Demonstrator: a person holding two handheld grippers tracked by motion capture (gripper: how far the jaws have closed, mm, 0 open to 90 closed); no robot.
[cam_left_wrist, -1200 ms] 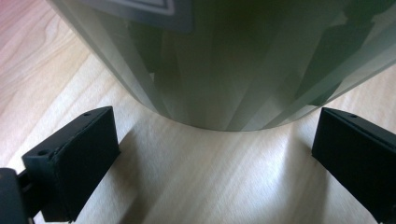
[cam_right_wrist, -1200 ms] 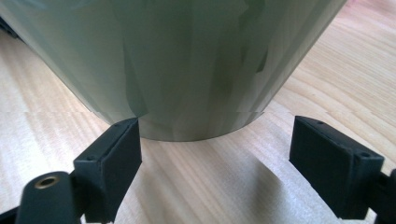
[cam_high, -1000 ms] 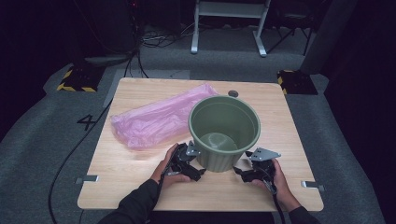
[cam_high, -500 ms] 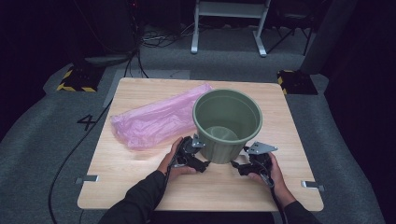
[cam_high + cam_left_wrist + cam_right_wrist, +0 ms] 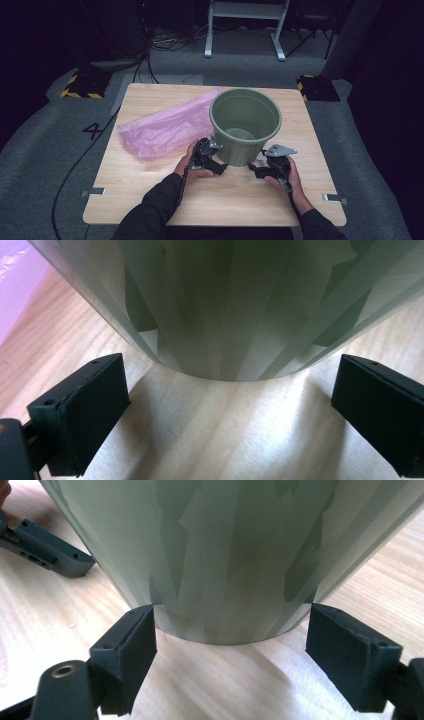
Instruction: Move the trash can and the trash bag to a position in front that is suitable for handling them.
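step: positioning green bin (image 5: 245, 125) on counter (image 5: 150, 195), upright, mid-right, pink bag (image 5: 165, 127) just beside | L hand-held gripper (image 5: 212, 162) wide, at bin base | R hand-held gripper (image 5: 260, 170) wide, straddling base | next: prob. fetch bag, open it over rim

- The round olive-green plastic bucket (image 5: 246, 125) has a smooth wall with a soft sheen that catches pale streaks of light.
- The thin pink plastic bag (image 5: 165, 129) looks filmy, crinkled and faintly glossy.
- The light wooden table (image 5: 150, 190) shows fine straight grain and a smooth, satin finish.
- The black jaw pads (image 5: 131, 655) look matt and slightly rubbery.
- The grey floor covering (image 5: 45, 165) looks rough, like carpet.
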